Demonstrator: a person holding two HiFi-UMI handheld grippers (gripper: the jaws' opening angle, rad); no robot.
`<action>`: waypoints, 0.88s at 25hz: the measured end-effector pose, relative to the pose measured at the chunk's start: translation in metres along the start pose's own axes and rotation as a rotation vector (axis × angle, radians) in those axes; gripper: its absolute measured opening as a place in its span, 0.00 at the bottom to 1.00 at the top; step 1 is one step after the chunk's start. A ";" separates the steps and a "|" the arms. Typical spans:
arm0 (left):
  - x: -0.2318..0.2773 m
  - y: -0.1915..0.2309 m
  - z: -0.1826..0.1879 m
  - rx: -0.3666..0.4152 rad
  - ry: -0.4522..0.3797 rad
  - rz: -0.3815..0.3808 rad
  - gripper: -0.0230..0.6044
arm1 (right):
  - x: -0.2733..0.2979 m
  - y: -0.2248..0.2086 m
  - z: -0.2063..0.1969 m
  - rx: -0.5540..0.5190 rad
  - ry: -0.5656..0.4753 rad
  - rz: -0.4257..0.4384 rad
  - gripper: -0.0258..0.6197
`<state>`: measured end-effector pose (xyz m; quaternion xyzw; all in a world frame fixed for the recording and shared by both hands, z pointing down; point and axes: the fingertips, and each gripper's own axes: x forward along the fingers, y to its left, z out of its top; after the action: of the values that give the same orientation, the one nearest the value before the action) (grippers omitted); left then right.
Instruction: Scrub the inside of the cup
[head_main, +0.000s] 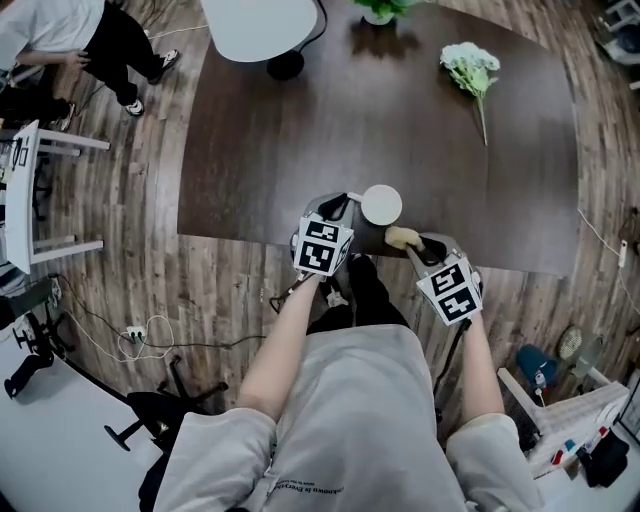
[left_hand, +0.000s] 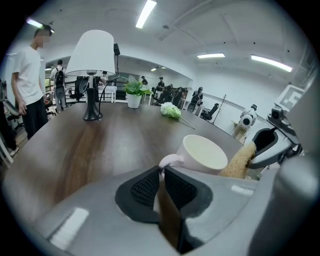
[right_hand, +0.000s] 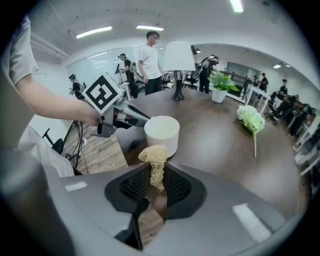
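— Whereabouts of the cup (head_main: 381, 205)?
— Standing upright, mouth up, at the near edge of the dark surface (head_main: 400, 120).
— State of the left tongs (left_hand: 161, 172)?
— Closed on the handle (left_hand: 168, 161) (a thin loop, pinched between the ribbed pads).
— And the right tongs (right_hand: 157, 172)?
— Clamped on a loofah scrubber (right_hand: 155, 156), with the tuft poking out just beside the cup's wall, not yet inside.
— Likely handling?
— Probably ceramic: stiff, smooth and light enough, but breakable. Apt to swivel about that single pinch on the handle when pushed from within, so best kept down on the surface during scrubbing.
— And the scrubber?
— Looks soft and springy. Likely to bend rather than scratch, so needs pressing against the inner wall to bite. Held low on the fibres, which leaves plenty free to reach in.
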<state>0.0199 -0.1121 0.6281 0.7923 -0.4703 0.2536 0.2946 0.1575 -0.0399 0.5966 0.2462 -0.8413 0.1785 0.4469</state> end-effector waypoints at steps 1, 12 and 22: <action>-0.004 -0.002 -0.003 0.007 -0.003 -0.010 0.09 | -0.006 0.002 -0.004 0.046 -0.047 -0.037 0.19; -0.079 -0.043 -0.042 0.051 -0.076 -0.027 0.04 | -0.068 0.015 -0.029 0.321 -0.391 -0.355 0.19; -0.140 -0.081 -0.032 0.048 -0.210 -0.090 0.04 | -0.089 0.049 -0.020 0.362 -0.466 -0.485 0.18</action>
<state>0.0283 0.0244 0.5370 0.8418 -0.4561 0.1667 0.2356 0.1855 0.0328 0.5284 0.5470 -0.7926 0.1524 0.2222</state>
